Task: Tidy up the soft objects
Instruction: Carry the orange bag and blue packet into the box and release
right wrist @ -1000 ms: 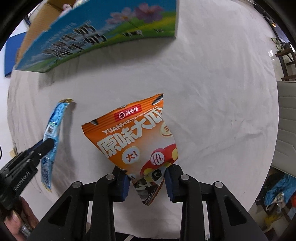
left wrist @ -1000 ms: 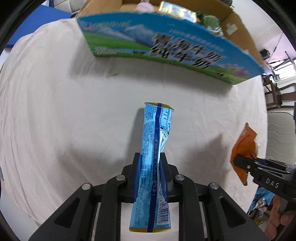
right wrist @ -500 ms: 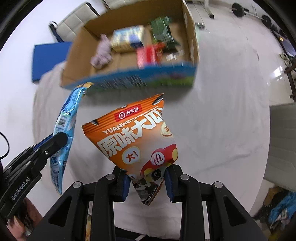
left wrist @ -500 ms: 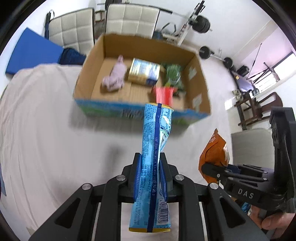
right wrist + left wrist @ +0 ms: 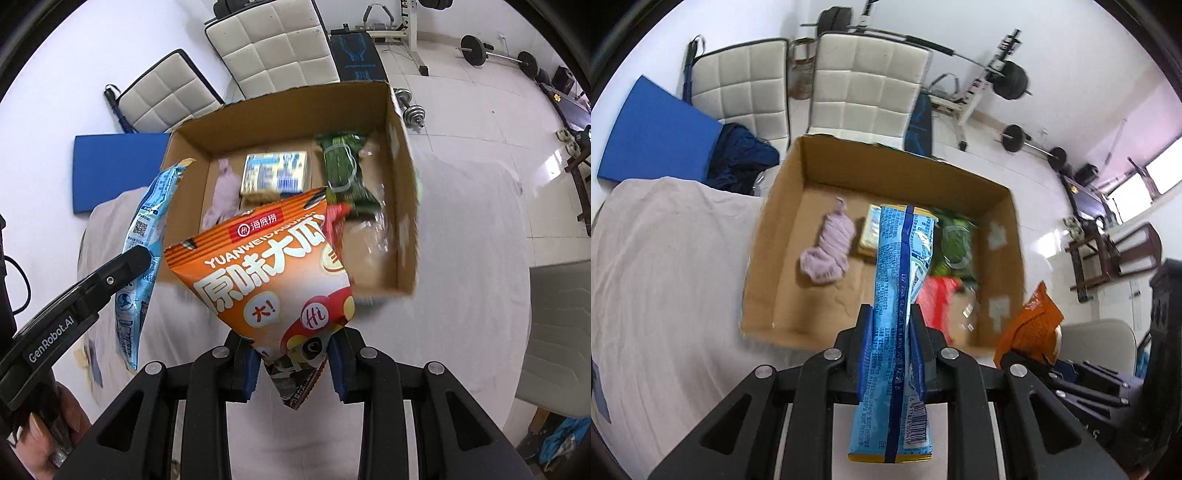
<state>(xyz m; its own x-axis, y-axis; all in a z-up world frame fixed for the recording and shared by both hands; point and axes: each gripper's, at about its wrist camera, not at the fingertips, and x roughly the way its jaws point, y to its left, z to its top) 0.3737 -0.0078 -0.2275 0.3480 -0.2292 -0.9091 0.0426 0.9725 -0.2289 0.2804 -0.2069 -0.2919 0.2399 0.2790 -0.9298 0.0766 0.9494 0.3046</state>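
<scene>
Left wrist view: the left gripper (image 5: 892, 347) has its jaws clamped on a long light-blue foil snack packet (image 5: 899, 306), which stands upright and hides part of the open brown cardboard box (image 5: 775, 236) on the white cloth-covered table (image 5: 665, 295). Inside lie a lilac knitted sock (image 5: 829, 247), a partly hidden pale-blue pack (image 5: 870, 236), a blurred green packet (image 5: 955, 240) and a red packet (image 5: 940, 299).

Right wrist view: the right gripper (image 5: 293, 363) pinches the lower corner of an orange crinkled seed bag (image 5: 269, 273), held above the box's near wall and masking it.
</scene>
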